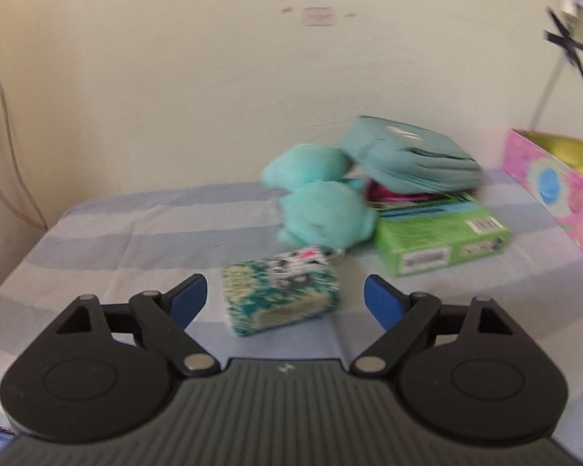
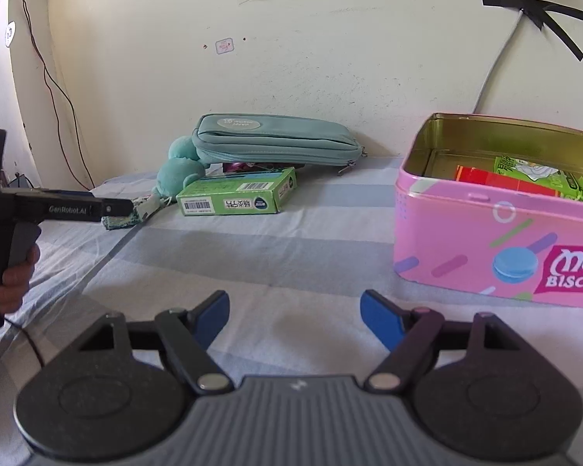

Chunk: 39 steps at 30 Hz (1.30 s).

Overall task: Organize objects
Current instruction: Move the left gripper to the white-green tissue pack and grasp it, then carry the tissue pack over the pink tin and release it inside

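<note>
My left gripper [image 1: 285,303] is open, its blue fingers either side of a small teal patterned pouch [image 1: 280,295] lying on the striped bedsheet, not touching it. Behind the pouch lie a teal plush toy [image 1: 322,209], a green box [image 1: 439,239] and a teal pencil case [image 1: 408,155] resting on top. My right gripper [image 2: 294,316] is open and empty above the sheet, left of a pink biscuit tin [image 2: 497,240] that holds red and green packets. In the right wrist view the left gripper [image 2: 116,207] reaches the pouch [image 2: 130,217] at far left.
The bed meets a cream wall at the back. Cables hang down the wall at the left [image 2: 54,89]. A taped cable [image 2: 532,4] runs down the wall behind the tin. The pink tin's edge [image 1: 555,190] shows at right in the left wrist view.
</note>
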Each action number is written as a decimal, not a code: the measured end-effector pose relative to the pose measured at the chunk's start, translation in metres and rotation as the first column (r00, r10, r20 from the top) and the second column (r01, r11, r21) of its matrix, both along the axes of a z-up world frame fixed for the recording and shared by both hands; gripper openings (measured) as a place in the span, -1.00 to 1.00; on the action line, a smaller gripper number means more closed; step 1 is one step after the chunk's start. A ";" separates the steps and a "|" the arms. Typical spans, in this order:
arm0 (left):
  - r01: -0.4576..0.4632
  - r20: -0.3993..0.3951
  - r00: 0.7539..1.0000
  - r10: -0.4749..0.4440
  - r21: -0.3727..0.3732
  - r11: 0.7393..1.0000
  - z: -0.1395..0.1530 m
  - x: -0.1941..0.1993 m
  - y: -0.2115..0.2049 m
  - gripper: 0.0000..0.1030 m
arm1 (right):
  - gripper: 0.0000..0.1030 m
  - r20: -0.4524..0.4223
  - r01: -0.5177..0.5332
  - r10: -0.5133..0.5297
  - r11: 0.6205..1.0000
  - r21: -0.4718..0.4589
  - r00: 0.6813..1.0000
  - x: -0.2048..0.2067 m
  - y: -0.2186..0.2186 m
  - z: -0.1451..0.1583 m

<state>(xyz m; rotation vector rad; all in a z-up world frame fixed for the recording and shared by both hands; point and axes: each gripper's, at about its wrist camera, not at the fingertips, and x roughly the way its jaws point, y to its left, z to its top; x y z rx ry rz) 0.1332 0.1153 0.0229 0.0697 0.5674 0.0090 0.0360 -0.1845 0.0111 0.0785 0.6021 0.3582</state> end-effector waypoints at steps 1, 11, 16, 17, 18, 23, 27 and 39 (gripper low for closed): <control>-0.022 -0.014 1.000 0.021 -0.030 0.999 0.000 0.006 0.008 0.75 | 0.50 -0.001 0.000 0.000 1.000 0.003 1.000 0.000 0.000 0.000; -0.073 -0.129 0.990 0.053 -0.153 0.985 -0.022 0.045 0.016 0.85 | 0.52 -0.005 -0.004 0.004 1.000 0.029 1.000 -0.001 -0.003 0.001; 0.004 -0.141 0.990 -0.031 -0.194 0.981 -0.022 0.035 -0.003 -0.09 | 0.53 0.003 -0.004 0.004 0.999 0.034 1.000 -0.003 -0.003 0.002; 0.010 -0.149 0.988 -0.038 -0.184 0.983 -0.021 0.032 -0.010 -0.24 | 0.53 0.005 -0.004 0.004 0.999 0.035 1.000 -0.003 -0.003 0.002; 0.018 -0.153 0.987 -0.046 -0.178 0.984 -0.020 0.028 -0.016 -0.41 | 0.53 0.008 -0.004 0.004 0.999 0.036 1.000 -0.004 -0.004 0.002; 0.087 -0.168 0.977 -0.134 -0.262 0.961 -0.019 0.001 -0.044 -0.77 | 0.54 0.027 -0.002 0.001 0.999 0.042 1.000 -0.007 -0.005 0.004; 0.172 -0.152 0.966 -0.211 -0.236 0.957 -0.021 -0.025 -0.073 -0.81 | 0.55 0.034 0.001 -0.002 0.999 0.044 0.999 -0.009 -0.005 0.005; 0.425 -0.068 0.895 -0.441 -0.175 0.888 -0.012 -0.098 -0.086 0.40 | 0.58 0.092 0.005 -0.009 0.999 0.037 0.996 -0.020 -0.006 0.012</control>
